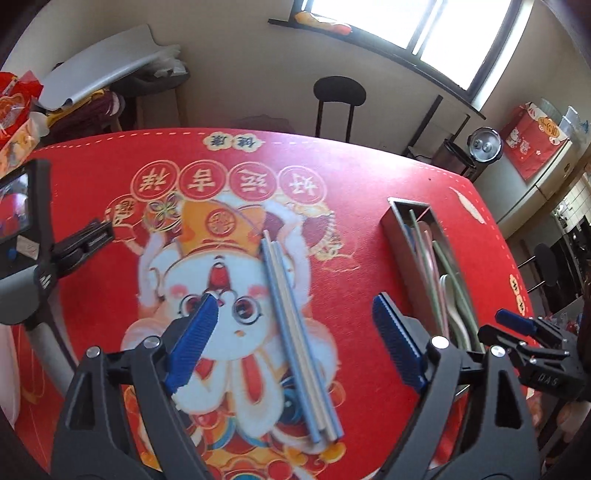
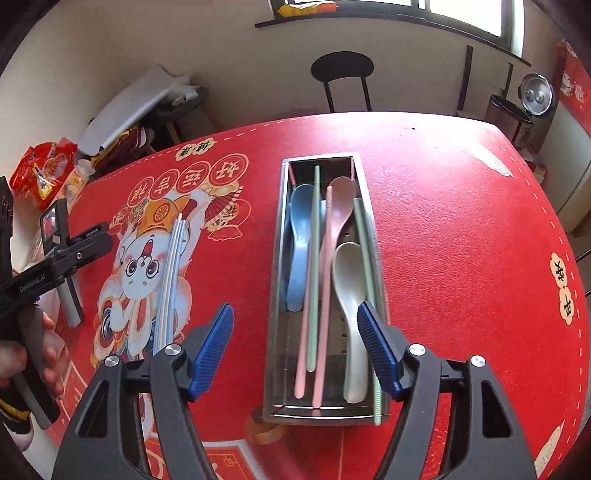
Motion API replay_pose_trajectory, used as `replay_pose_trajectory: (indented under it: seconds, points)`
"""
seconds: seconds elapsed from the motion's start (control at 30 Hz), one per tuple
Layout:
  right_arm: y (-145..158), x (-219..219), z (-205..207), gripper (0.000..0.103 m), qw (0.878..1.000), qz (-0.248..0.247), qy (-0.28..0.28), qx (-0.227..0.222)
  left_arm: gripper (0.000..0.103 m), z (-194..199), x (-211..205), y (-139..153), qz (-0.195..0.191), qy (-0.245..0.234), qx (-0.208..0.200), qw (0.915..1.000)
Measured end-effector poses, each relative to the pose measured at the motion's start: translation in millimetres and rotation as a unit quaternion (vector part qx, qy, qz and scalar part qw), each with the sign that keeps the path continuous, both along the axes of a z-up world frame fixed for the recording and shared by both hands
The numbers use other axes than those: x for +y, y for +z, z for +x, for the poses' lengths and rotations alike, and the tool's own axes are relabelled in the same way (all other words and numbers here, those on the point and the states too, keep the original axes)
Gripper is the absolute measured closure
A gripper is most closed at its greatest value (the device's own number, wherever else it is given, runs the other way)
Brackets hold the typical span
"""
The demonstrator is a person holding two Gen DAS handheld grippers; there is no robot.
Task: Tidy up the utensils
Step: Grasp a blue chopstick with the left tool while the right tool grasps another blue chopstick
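Blue and white chopsticks (image 1: 301,338) bundled, metal tray (image 2: 277,258) filled

A big tabletop (image 2: 461,229) wears a bright red cloth with a cartoon rabbit (image 1: 221,295) and gold writing. Behind it stands a black chair (image 2: 342,70) against a cream wall (image 1: 240,81). A window (image 1: 424,33) high up lets in strong white light. A rolled grey sheet (image 1: 99,62) leans over a messy pile in the left corner. A dark bin with a shiny lid (image 2: 536,96) stands at the right.
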State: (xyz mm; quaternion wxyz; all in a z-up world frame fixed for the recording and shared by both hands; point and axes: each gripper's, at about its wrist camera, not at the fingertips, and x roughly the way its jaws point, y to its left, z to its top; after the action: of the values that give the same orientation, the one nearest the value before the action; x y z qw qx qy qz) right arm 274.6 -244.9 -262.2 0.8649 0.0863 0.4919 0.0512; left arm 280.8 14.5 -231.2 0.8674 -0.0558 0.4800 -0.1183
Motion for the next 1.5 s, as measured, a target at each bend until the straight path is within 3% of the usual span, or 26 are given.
replay_pose_trajectory:
  seconds: [0.17,0.27,0.33,0.43,0.8,1.43,1.5]
  points:
    - [-9,42,12,0.040,0.998,0.004,0.055,0.006,0.029,-15,30,-27,0.008,0.019,0.025,0.9995]
    - [-16,69,23,0.051,0.996,0.002,0.094,0.011,0.033,-20,34,-39,0.004,0.021,0.031,0.9993]
    - [-23,85,32,0.061,0.993,0.000,0.116,0.017,0.042,-21,33,-45,0.009,0.018,0.030,0.9994]
    - [-36,107,44,0.066,0.990,-0.009,0.140,0.028,0.043,-21,37,-52,0.006,0.031,0.034,0.9989]
    - [-73,140,59,0.067,0.985,-0.030,0.158,0.061,0.043,-22,62,-65,0.000,0.061,0.044,0.9972]
    - [-70,151,59,0.067,0.982,-0.076,0.168,0.047,0.044,-15,38,-69,-0.013,0.042,0.049,0.9979]
    - [-73,155,58,0.074,0.980,-0.075,0.177,0.058,0.044,-14,36,-69,-0.014,0.041,0.050,0.9978]
